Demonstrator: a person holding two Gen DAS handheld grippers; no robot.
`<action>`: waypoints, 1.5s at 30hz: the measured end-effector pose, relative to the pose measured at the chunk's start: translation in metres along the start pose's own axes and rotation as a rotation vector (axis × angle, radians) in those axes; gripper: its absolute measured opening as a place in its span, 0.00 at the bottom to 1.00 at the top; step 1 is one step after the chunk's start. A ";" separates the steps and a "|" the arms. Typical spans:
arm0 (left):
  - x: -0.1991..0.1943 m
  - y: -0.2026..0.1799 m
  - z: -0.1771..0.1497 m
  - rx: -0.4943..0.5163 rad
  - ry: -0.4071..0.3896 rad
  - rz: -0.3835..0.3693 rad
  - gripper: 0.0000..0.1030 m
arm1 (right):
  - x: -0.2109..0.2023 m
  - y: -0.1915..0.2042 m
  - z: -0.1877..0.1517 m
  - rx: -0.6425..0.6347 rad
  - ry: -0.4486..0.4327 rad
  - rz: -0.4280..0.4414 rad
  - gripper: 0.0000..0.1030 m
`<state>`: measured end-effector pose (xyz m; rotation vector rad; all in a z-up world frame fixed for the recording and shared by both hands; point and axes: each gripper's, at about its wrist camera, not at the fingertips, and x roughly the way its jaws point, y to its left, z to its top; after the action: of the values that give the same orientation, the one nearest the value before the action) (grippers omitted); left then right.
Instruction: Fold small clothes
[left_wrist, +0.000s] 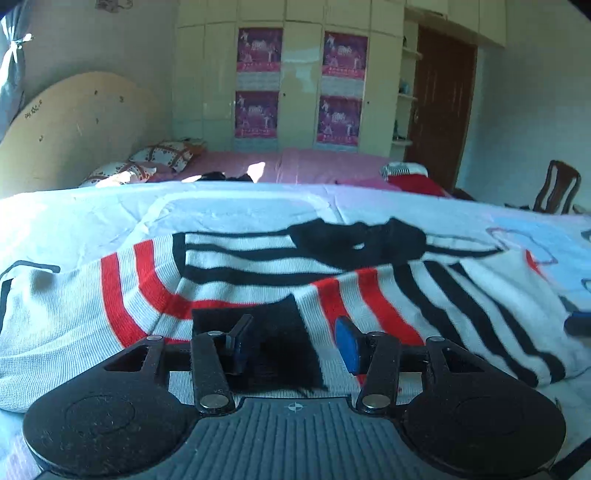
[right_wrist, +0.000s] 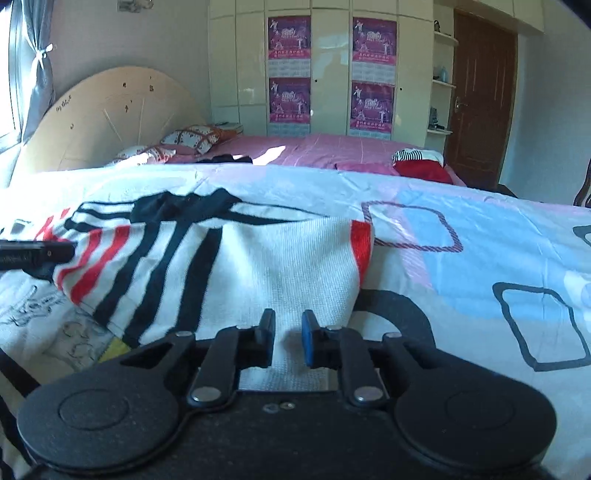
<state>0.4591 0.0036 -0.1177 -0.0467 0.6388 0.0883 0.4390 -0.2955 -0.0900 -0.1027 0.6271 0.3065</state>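
Striped sweater (left_wrist: 258, 280) spread on quilt (right_wrist: 461, 236)

A home bedroom: bed (right_wrist: 314, 151), pillows (right_wrist: 195, 138), wardrobe (right_wrist: 325, 70), wooden door (right_wrist: 480, 92).

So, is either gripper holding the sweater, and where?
Left gripper: nothing held, open jaws straddle a black patch of the striped sweater. Right gripper: nearly closed over its white part; grip cannot be told.

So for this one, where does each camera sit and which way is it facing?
Left wrist: on the left gripper, angled down across the striped sweater toward the wardrobe; own fingers show, open.
Right wrist: on the right gripper, over the sweater's white edge; own fingers show, the left gripper's tip at left.
Shared: sweater, wardrobe, door.
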 end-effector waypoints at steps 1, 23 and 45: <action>0.004 -0.002 -0.006 0.021 0.012 -0.001 0.49 | -0.001 0.003 -0.001 -0.004 0.008 -0.007 0.17; -0.132 0.390 -0.137 -1.096 -0.257 0.307 0.60 | -0.007 0.075 0.023 0.150 0.039 -0.099 0.25; -0.080 0.398 -0.161 -1.187 -0.423 -0.065 0.42 | -0.002 0.091 0.044 0.215 0.022 -0.185 0.25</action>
<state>0.2611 0.3828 -0.2049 -1.1639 0.0882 0.3940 0.4341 -0.2010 -0.0537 0.0419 0.6639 0.0580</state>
